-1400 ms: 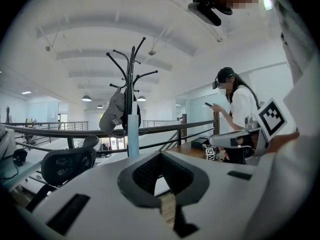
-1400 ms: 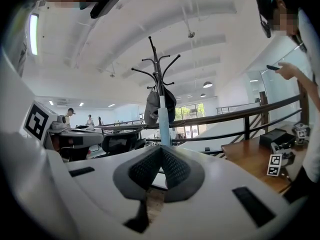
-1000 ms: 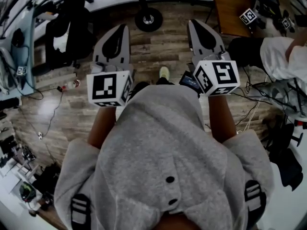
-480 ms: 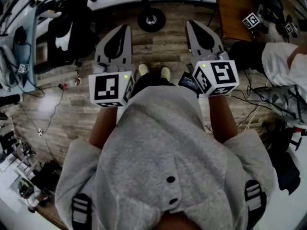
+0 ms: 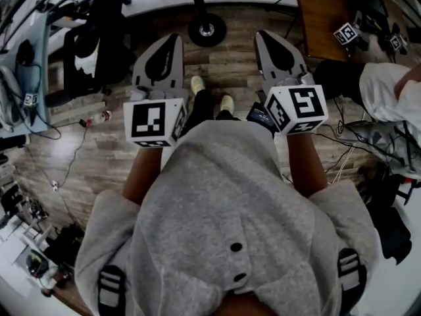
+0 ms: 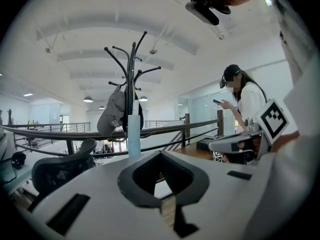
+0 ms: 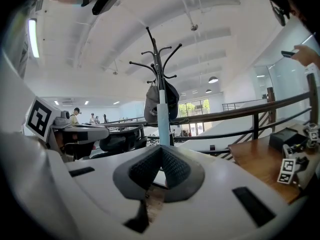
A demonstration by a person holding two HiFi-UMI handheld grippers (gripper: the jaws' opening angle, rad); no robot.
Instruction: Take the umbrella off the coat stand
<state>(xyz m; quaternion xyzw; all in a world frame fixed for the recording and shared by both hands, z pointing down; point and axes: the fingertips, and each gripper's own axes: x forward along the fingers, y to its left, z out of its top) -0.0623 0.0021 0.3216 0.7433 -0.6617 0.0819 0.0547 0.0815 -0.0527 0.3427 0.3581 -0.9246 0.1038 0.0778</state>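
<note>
Left tool [image 5: 173, 38] and right tool [image 5: 260, 34] both closed, jaws together, empty. Pale blue folded umbrella [image 6: 133, 134] hangs upright on coat stand [image 6: 130, 69] beside grey cap [image 6: 112, 116], well ahead of tools.

Left gripper [image 5: 172, 39] and right gripper [image 5: 263, 35] point forward, fingers [image 5: 158, 63] together.

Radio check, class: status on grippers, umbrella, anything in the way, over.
Left hand-held gripper and right hand-held gripper shut, empty. Umbrella hangs on coat stand, untouched. Cap hangs beside it.
</note>
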